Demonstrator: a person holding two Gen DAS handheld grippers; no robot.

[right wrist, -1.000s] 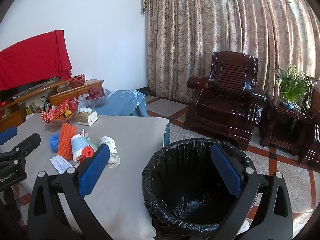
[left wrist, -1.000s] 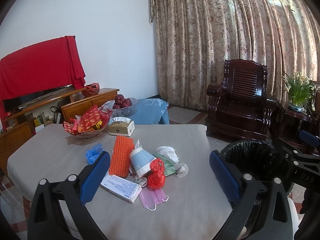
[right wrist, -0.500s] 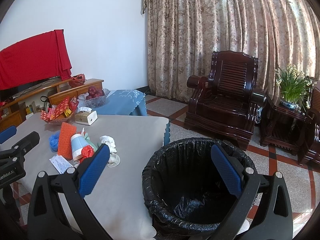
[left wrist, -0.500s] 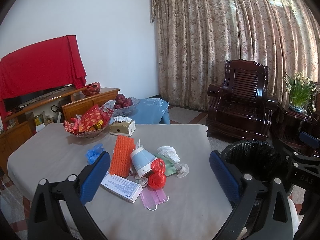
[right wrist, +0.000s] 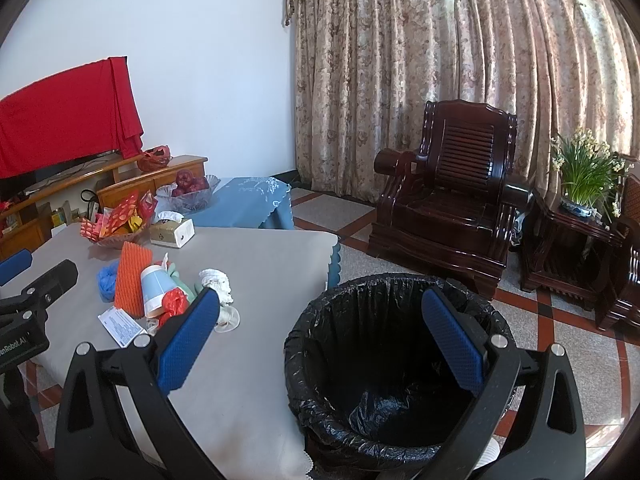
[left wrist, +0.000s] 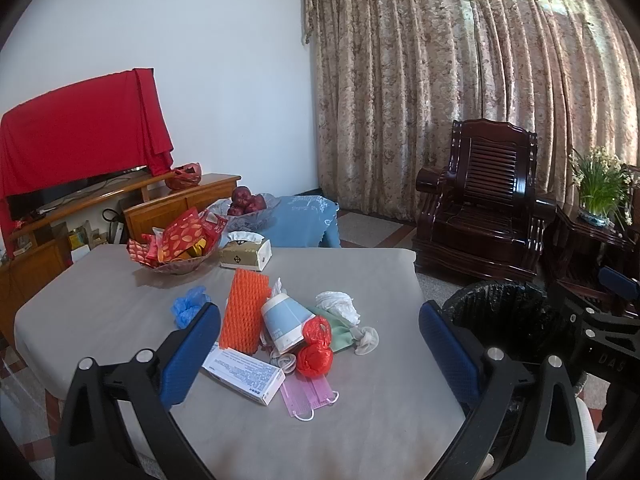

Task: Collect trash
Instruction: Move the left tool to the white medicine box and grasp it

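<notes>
The left claw is spread wide and holds nothing; it hangs above the near edge of the grey cloth-covered counter. The trash lies in one heap in the middle of this counter. In the heap, an orange foam net sleeve leans beside a pale blue paper cup lying on its side. A crumpled red plastic bag touches the cup. A flat white cardboard box and a pink face mask lie nearest to the left claw. A crumpled blue glove lies just beside the sleeve. The right claw is also spread wide and empty, above the round bin with a black plastic liner, which stands on the floor against the counter's edge.
</notes>
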